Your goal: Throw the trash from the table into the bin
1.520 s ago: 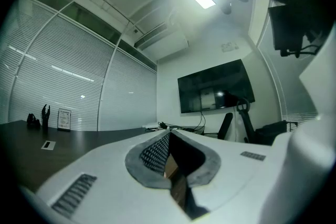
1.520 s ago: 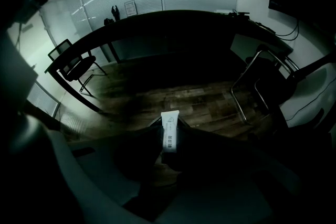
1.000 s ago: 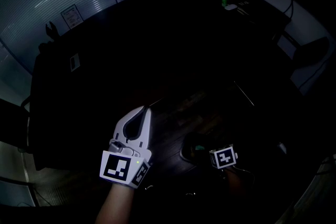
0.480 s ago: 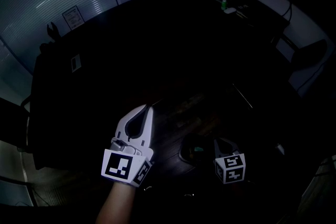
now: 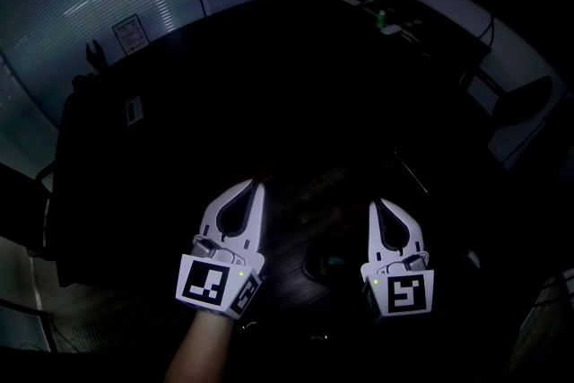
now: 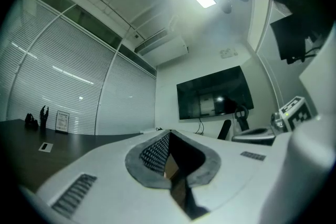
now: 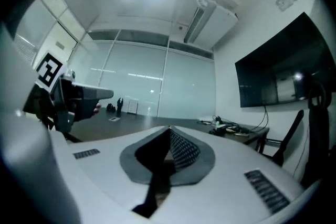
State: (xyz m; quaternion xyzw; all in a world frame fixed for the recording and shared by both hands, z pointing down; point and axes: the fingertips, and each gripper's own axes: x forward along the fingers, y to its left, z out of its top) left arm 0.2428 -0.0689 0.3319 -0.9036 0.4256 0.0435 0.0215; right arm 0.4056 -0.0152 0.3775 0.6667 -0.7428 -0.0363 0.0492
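Observation:
The room is dim. Both white grippers are held level, side by side, above the dark floor in front of a long dark table (image 5: 224, 94). My left gripper (image 5: 255, 185) (image 6: 169, 132) is shut, with nothing between its jaws. Shut and empty too, my right gripper (image 5: 378, 204) (image 7: 169, 128) sits to the right of it. Low between the two is a dark round bin (image 5: 316, 265) with a small greenish item (image 5: 334, 261) inside. No trash shows on the near part of the table.
A side desk (image 5: 421, 22) with small items and cables runs along the far right wall, under a wall screen (image 6: 212, 93). A dark office chair (image 5: 529, 94) is at the right. A framed card (image 5: 128, 33) and a small label (image 5: 134, 110) rest on the table's far left.
My right gripper has risen from low over the bin and swung from pointing down to level, ending beside the left gripper. The left gripper has barely moved.

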